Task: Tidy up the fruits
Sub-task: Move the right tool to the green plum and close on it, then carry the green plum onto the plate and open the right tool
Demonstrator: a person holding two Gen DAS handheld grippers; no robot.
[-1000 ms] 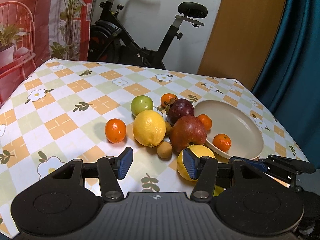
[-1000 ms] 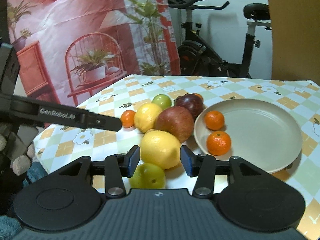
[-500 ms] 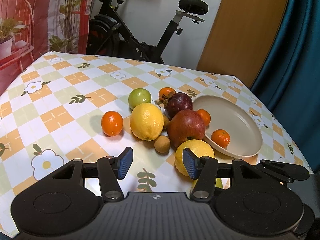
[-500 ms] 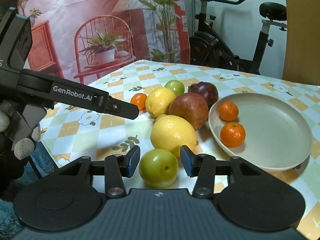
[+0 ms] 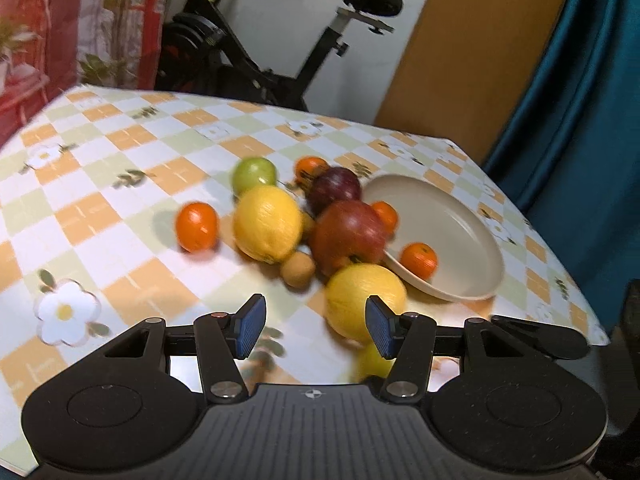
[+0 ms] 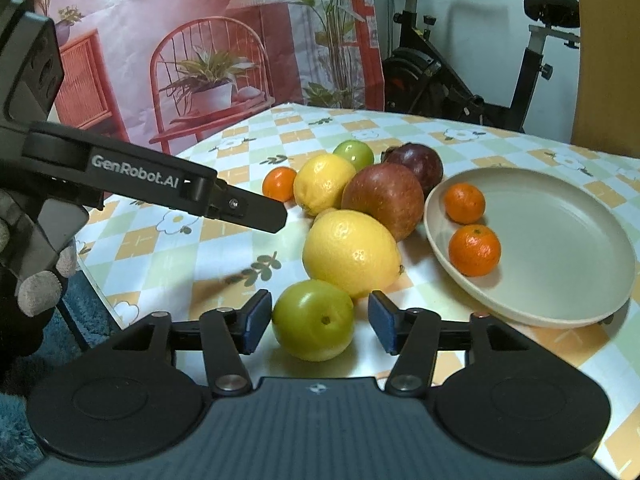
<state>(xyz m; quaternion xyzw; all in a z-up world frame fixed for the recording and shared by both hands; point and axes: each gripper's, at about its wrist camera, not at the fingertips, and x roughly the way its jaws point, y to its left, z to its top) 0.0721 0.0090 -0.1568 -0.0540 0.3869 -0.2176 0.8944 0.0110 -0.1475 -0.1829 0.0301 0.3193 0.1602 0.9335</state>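
Right gripper: jaws opening, near green fruit between the pads, apparently untouched, resting on the bench at its near edge.
Left gripper: jaws apart, empty, over bare cloth left of near lemon.
Beige plate, right side: two mandarins inside.
Fruit cluster left of plate: red apple, far lemon, dark plum.

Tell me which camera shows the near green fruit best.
The right wrist view: the green fruit sits sharp and whole between the opening right claw, pads clear of it. The left wrist view shows only a blurred yellow-green sliver behind its own finger.
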